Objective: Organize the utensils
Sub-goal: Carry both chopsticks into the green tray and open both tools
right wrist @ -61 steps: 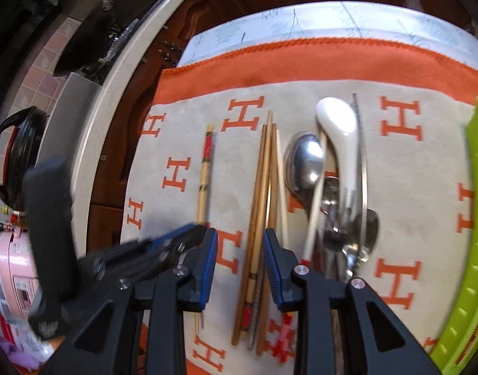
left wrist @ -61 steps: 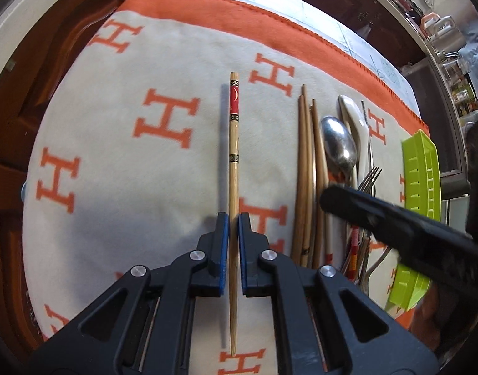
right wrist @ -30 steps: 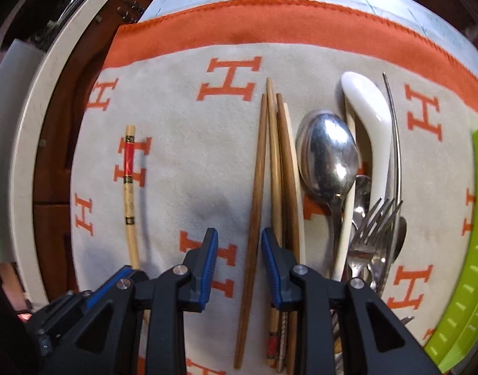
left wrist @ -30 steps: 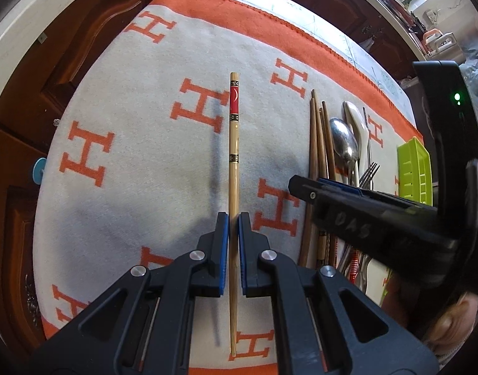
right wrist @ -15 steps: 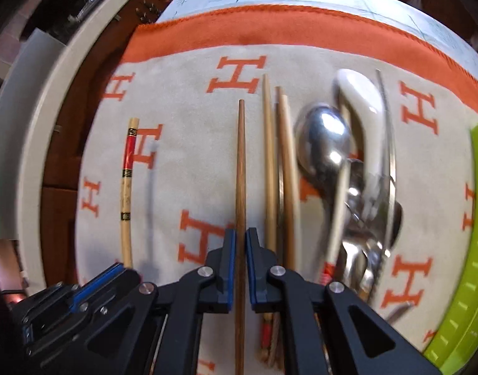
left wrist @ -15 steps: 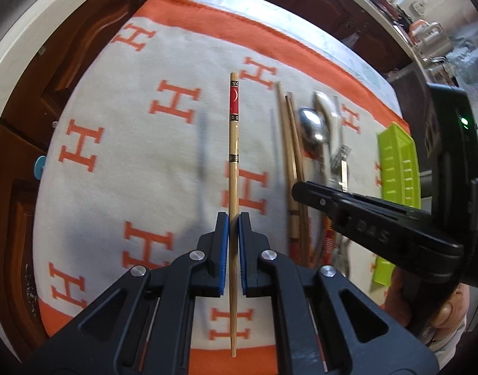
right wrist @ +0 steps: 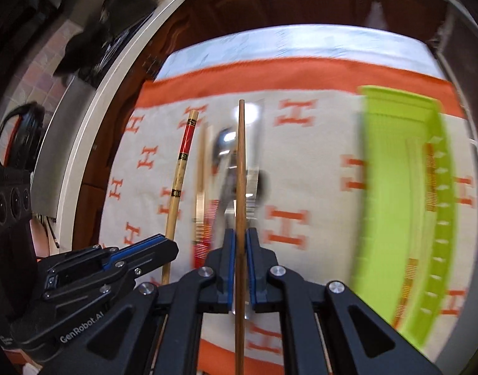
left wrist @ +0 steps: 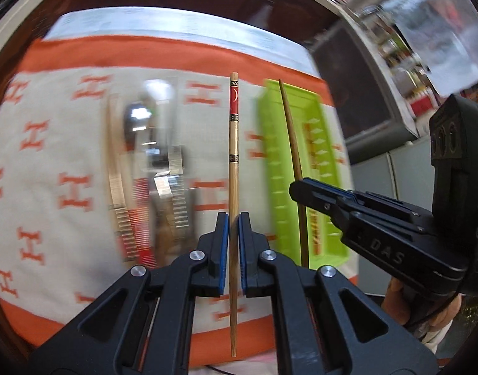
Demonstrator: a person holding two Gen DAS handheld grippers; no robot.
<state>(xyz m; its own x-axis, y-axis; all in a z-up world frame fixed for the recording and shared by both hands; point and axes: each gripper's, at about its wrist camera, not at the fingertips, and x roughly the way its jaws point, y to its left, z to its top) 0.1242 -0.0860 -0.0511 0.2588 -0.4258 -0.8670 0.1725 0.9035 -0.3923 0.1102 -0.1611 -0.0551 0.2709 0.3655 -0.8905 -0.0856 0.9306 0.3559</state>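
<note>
My left gripper is shut on a light bamboo chopstick with a red band and holds it above the cloth. It also shows in the right wrist view. My right gripper is shut on a plain brown chopstick, which shows over the green tray in the left wrist view. The lime green tray lies at the cloth's right side. Blurred spoons, forks and chopsticks lie on the cloth to the left.
A cream cloth with orange H marks and an orange border covers the table. Dark wooden cabinets stand behind. A grey appliance stands to the right of the table. The background is motion-blurred.
Both grippers have lifted their chopsticks off the cloth and swung right toward the green tray. The right gripper shut on the brown chopstick about half a second ago.
</note>
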